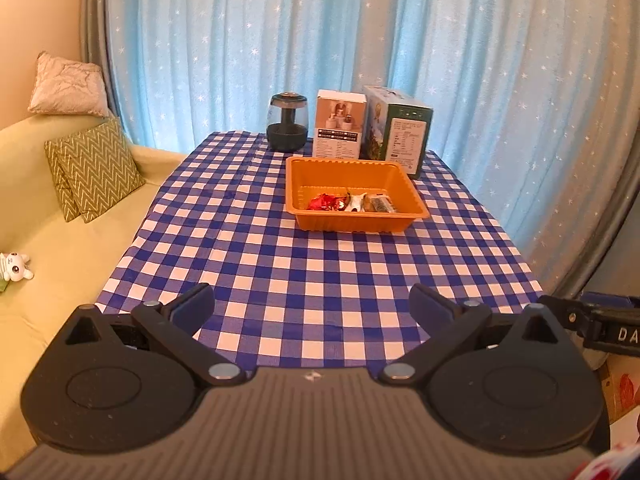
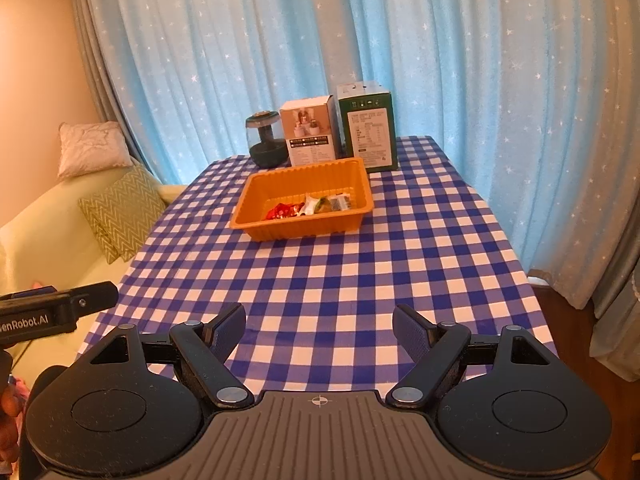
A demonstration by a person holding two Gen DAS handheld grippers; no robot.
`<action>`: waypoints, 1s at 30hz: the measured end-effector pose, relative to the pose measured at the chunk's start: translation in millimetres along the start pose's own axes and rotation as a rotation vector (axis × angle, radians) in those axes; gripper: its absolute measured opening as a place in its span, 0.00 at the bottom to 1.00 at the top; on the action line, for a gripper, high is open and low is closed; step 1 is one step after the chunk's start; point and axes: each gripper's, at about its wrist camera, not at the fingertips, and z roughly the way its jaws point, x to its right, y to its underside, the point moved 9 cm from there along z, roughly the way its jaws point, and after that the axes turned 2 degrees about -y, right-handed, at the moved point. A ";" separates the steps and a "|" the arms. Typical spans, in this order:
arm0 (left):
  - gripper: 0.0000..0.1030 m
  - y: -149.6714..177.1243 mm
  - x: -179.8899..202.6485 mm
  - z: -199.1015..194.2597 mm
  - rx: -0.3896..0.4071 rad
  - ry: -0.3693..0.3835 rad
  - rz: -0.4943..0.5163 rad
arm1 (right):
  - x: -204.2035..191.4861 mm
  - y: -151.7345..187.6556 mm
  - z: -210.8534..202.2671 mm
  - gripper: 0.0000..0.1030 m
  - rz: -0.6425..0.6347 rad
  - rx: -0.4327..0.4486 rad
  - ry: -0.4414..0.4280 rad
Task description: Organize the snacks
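Both grippers hang over the near edge of the table (image 1: 320, 280), well apart from everything on it. The left gripper (image 1: 312, 304) has its jaws spread wide with nothing between them, and the right gripper (image 2: 319, 326) is likewise wide and empty.

The snacks (image 1: 352, 202) lie in a short row along the near wall of the orange tray (image 1: 296, 184): a red wrapper (image 2: 280, 211) on the left, a white one in the middle, a dark one on the right. The tray sits toward the far half of the checked cloth, just in front of two boxes (image 1: 339, 124) and a dark jar (image 1: 288, 122).

No loose snack shows on the cloth in either view, so gathering looks finished, or close to it. If anything remains, it is probably tidying inside the tray. That calls for a long reach forward, jaws narrowed to fit between the tray walls, and a light pinch, since the wrappers look thin and crinkly and may slide rather than lift
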 end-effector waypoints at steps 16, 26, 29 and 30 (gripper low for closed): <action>1.00 17.7 17.1 -12.7 -0.016 0.044 0.043 | -10.3 11.1 -8.1 0.78 -0.026 -0.015 -0.014; 1.00 17.9 18.0 -13.0 -0.020 0.042 0.039 | -8.3 9.6 -8.4 0.78 -0.015 -0.018 -0.019; 1.00 17.8 15.1 -11.7 -0.025 0.042 0.035 | -8.1 10.5 -8.0 0.78 -0.013 -0.021 -0.022; 1.00 17.7 13.7 -11.2 -0.026 0.042 0.033 | -8.3 11.1 -7.6 0.78 -0.013 -0.022 -0.023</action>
